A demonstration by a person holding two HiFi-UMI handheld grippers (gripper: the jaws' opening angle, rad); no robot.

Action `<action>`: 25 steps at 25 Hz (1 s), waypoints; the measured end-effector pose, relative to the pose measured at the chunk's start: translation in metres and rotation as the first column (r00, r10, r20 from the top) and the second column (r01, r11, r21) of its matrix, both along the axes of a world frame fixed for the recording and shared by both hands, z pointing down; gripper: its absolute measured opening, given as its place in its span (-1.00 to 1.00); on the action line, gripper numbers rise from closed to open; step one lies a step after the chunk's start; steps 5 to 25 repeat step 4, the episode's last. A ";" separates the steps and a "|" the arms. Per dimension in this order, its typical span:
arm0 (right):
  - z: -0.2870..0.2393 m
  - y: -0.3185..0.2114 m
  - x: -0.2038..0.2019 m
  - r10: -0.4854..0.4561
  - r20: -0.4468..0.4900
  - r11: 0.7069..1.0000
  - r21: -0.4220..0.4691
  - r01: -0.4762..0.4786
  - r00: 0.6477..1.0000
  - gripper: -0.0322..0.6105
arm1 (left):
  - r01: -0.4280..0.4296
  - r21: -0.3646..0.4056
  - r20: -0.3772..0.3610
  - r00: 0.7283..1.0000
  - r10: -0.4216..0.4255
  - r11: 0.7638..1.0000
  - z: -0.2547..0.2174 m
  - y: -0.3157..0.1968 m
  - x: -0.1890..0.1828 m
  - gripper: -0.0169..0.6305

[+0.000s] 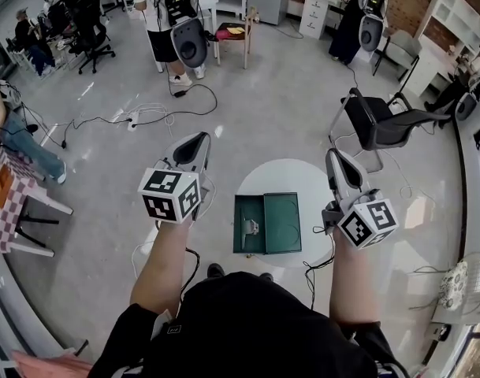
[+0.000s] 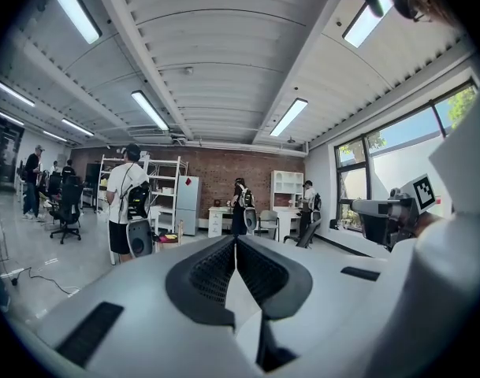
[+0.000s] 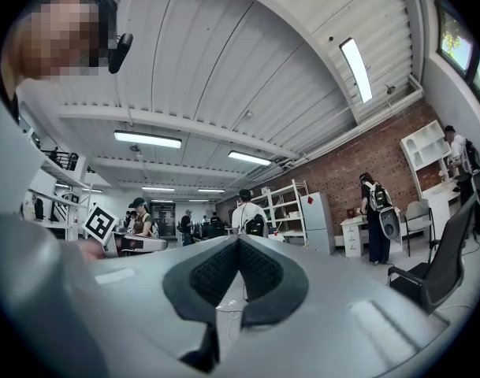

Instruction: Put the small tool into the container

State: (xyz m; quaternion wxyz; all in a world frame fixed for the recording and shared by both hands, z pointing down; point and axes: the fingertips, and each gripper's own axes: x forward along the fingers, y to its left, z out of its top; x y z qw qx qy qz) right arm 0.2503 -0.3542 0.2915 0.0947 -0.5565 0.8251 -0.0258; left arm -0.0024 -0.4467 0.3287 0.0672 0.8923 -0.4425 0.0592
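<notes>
The left claw [image 1: 199,140] [image 2: 235,240] is fully closed: its two dark pads meet tip to tip with nothing between them, and it neither holds nor touches anything. The right claw [image 1: 333,157] [image 3: 240,240] is the same — pads pressed together at the tips, empty, clear of everything. Both are held up in the air, pointing away from the person and out across the room rather than down, so each claw's own camera looks at ceiling lights and far shelving. Between the two claws and lower than them stands a round white counter [image 1: 283,176]. On it lies the container [image 1: 284,224], a dark green case opened flat with its two halves side by side. The small tool [image 1: 250,227] lies inside the half on the left claw's side, about the middle of that half, well apart from both claws. It is a pale, silvery piece. Its long axis seems to run roughly along the line the claws point — away from the person and back — though it is too small to tell which end leads. Beyond the right claw's tip a black office chair [image 1: 381,124] stands on the floor, well apart from the counter's far rim.
</notes>
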 end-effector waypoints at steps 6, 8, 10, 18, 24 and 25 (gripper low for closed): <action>-0.001 -0.001 0.000 0.006 -0.003 1.000 -0.001 -0.006 1.000 -0.88 | -0.005 -0.002 -0.001 1.000 0.005 1.000 0.000 -0.002 0.000 -0.91; -0.001 -0.001 0.000 0.006 -0.003 1.000 -0.001 -0.006 1.000 -0.88 | -0.005 -0.002 -0.001 1.000 0.005 1.000 0.000 -0.002 0.000 -0.91; -0.001 -0.001 0.000 0.006 -0.003 1.000 -0.001 -0.006 1.000 -0.88 | -0.005 -0.002 -0.001 1.000 0.005 1.000 0.000 -0.002 0.000 -0.91; -0.001 -0.001 0.000 0.006 -0.003 1.000 -0.001 -0.006 1.000 -0.88 | -0.005 -0.002 -0.001 1.000 0.005 1.000 0.000 -0.002 0.000 -0.91; -0.001 -0.001 0.000 0.006 -0.003 1.000 -0.001 -0.006 1.000 -0.88 | -0.005 -0.002 -0.001 1.000 0.005 1.000 0.000 -0.002 0.000 -0.91; -0.001 -0.001 0.000 0.006 -0.003 1.000 -0.001 -0.006 1.000 -0.88 | -0.005 -0.002 -0.001 1.000 0.005 1.000 0.000 -0.002 0.000 -0.91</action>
